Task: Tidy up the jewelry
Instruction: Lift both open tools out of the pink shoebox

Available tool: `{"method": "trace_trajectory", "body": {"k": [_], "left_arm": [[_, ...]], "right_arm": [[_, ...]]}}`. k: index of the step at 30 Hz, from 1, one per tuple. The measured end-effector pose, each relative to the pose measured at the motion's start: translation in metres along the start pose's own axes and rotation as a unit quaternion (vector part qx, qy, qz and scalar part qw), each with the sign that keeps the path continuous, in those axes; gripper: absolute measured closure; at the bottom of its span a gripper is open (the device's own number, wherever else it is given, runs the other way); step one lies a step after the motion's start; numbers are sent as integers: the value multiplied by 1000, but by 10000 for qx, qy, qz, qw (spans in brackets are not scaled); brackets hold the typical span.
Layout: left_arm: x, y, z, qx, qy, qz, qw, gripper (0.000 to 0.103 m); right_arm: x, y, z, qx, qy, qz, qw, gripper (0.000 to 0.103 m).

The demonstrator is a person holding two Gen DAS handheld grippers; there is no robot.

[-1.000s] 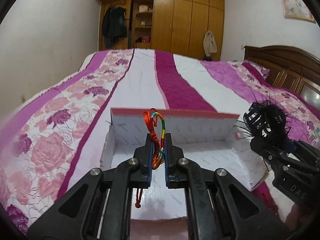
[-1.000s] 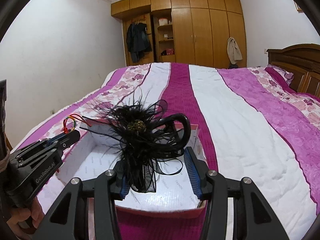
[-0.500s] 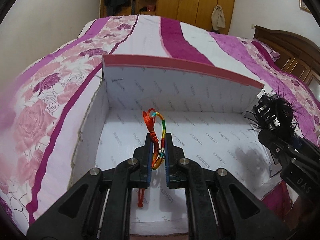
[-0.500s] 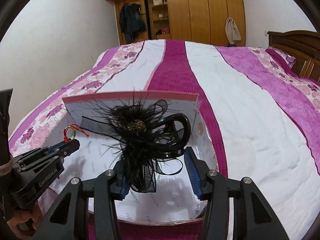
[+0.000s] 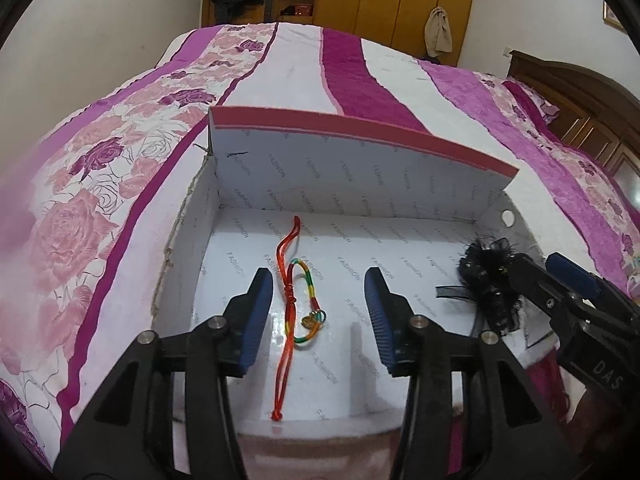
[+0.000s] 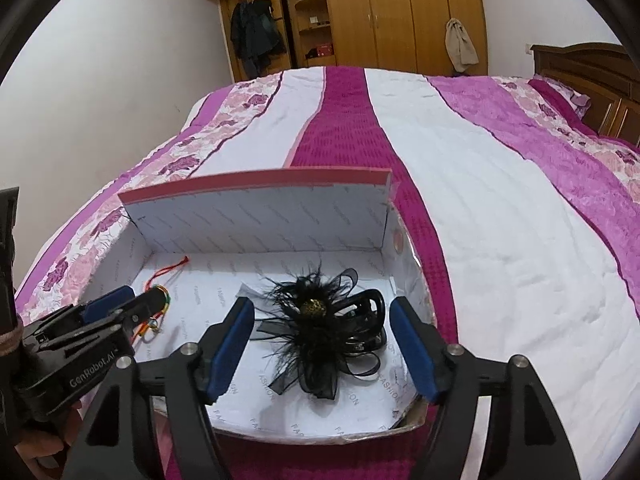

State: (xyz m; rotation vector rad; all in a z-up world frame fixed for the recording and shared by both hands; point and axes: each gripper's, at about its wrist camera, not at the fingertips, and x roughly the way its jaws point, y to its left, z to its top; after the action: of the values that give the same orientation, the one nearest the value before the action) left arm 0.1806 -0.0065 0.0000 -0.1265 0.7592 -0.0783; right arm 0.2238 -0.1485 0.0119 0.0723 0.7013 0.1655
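A white box [image 5: 360,168] with a pink rim and raised lid lies on the bed. On its floor lies a red cord bracelet [image 5: 290,308] with a rainbow loop, between the pads of my left gripper [image 5: 318,284], whose jaws are opening and touch nothing. A black feather hair clip [image 6: 316,332] rests on the box [image 6: 260,216] floor at the right, between the opening jaws of my right gripper [image 6: 322,312], clear of both pads. In the right wrist view the left gripper [image 6: 132,300] partly hides the bracelet [image 6: 176,270]. The left wrist view shows the right gripper [image 5: 540,268] beside the clip [image 5: 488,280].
The bed's quilt [image 6: 500,200] has pink, purple and white stripes and spreads beyond the box. A wooden wardrobe [image 6: 380,12] stands at the far wall, with a wooden headboard [image 6: 588,64] at the right. A hand [image 6: 48,440] holds the left gripper's handle.
Both grippers came down into the box, then their jaws spread. The bracelet dropped from the left pads to the box floor. The feather clip left the right pads and lies on the floor.
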Motion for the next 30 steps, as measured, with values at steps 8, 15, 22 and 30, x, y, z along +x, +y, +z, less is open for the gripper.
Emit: {"method": "trace_trajectory", "body": {"k": [8, 15, 22, 30], "left_arm": [[-25, 4, 2, 37, -47, 55, 10000, 61], [-49, 9, -4, 107, -93, 266, 9995, 61], [-74, 14, -12, 84, -121, 292, 9995, 60], [-91, 12, -23, 18, 57, 147, 9999, 60]], "right_arm": [[-27, 4, 7, 28, -215, 102, 9997, 30], [-56, 7, 7, 60, -388, 215, 9990, 30], [-80, 6, -3, 68, -422, 164, 9990, 30], [-108, -3, -19, 229, -402, 57, 9989, 30]]}}
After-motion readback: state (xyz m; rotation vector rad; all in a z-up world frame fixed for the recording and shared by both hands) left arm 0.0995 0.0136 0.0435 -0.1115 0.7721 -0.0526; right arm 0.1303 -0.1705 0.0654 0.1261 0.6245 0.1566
